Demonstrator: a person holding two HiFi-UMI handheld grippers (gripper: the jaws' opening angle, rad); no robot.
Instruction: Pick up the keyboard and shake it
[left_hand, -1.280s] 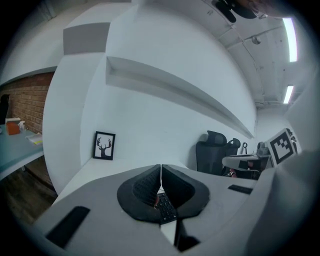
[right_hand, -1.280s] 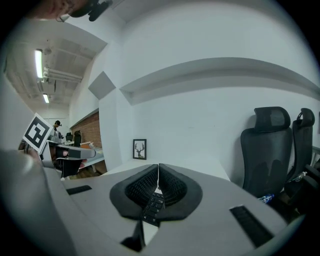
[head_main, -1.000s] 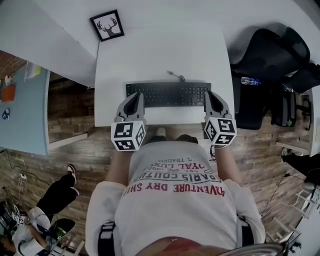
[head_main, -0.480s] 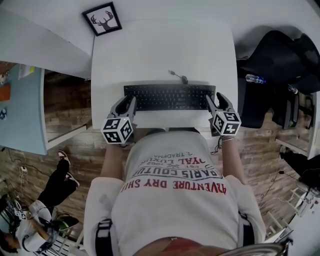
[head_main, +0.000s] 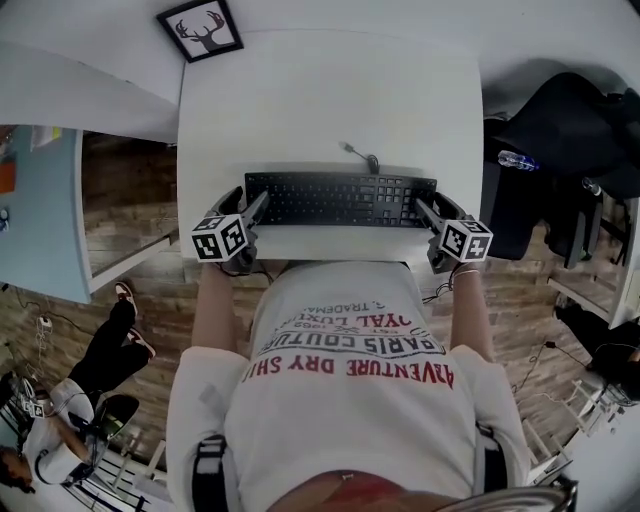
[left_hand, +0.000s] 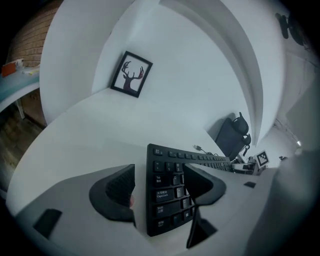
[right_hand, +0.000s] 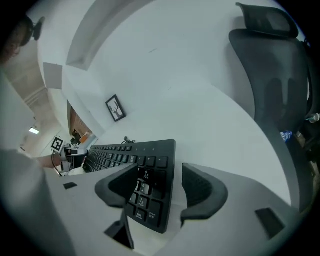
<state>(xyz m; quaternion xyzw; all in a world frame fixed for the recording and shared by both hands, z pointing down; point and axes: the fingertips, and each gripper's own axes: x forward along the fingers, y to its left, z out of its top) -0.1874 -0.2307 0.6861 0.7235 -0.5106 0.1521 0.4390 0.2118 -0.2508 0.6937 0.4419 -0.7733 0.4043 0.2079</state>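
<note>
On the desk (head_main: 330, 100), keyboard (head_main: 340, 199) lies flat, lengthwise left-right.

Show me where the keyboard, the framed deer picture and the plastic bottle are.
keyboard (head_main: 340, 200), head view, middle rows of keys.
framed deer picture (head_main: 200, 30), head view, the deer drawing.
plastic bottle (head_main: 518, 160), head view, its body.

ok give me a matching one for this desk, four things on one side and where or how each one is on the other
Things:
1 keyboard
2 deer picture
3 water bottle
4 left gripper

Places or states:
a by the far left corner of the table
b jaws apart at the keyboard's left end
c flat on the white table
d right of the table, by the dark chair

Pairs: 1-c, 2-a, 3-d, 4-b.
The left gripper's jaws have just been opening, with the keyboard's end between them.
</note>
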